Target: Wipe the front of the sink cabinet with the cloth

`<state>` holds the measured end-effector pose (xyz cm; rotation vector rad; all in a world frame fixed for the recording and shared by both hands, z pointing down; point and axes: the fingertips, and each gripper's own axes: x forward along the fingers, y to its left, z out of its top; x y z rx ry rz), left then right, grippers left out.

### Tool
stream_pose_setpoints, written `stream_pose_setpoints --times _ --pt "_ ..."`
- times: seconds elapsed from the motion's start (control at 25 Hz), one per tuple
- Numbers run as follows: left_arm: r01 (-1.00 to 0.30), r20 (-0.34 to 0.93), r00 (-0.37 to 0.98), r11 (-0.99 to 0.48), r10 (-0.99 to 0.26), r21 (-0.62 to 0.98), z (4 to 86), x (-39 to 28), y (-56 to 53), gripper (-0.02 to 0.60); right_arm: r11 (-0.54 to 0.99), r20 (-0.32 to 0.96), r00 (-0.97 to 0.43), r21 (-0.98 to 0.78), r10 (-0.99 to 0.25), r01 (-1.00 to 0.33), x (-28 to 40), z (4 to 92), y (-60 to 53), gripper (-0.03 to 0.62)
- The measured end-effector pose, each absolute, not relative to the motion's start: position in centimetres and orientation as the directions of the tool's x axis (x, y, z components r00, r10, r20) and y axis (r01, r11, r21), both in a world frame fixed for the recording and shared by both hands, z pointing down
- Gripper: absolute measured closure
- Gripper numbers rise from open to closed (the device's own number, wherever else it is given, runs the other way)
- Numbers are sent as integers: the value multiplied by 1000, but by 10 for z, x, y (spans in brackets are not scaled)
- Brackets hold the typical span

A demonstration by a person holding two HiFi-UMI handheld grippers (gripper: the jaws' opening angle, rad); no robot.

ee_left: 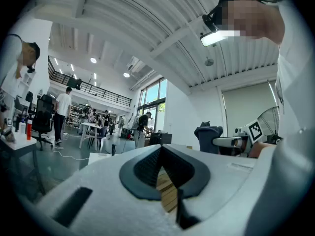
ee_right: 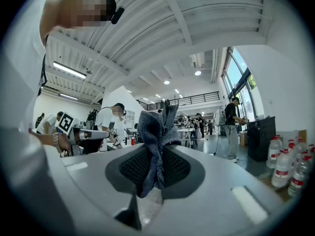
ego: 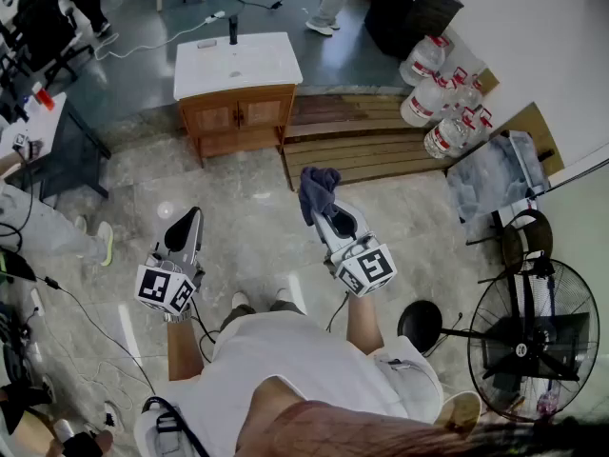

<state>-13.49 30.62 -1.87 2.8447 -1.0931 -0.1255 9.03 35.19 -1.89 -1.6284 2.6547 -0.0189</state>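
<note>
Right gripper pinches the cloth; left gripper is pressed together, empty. The cabinet stands well ahead: close in, then press the cloth flat on its front.

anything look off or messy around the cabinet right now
Nothing stands out. The sink cabinet stands upright with both doors shut, and no spill shows around it. The cloth is bunched up in the right claw, well short of the cabinet. The left claw is shut and empty.
</note>
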Motion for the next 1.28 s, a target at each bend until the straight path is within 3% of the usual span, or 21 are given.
stream_pose_setpoints --times 1.28 --pt "-696 -12 712 -709 -702 116 -9 -139 300 583 547 -28 -547 -85 -837 -833 65 -7 333 508"
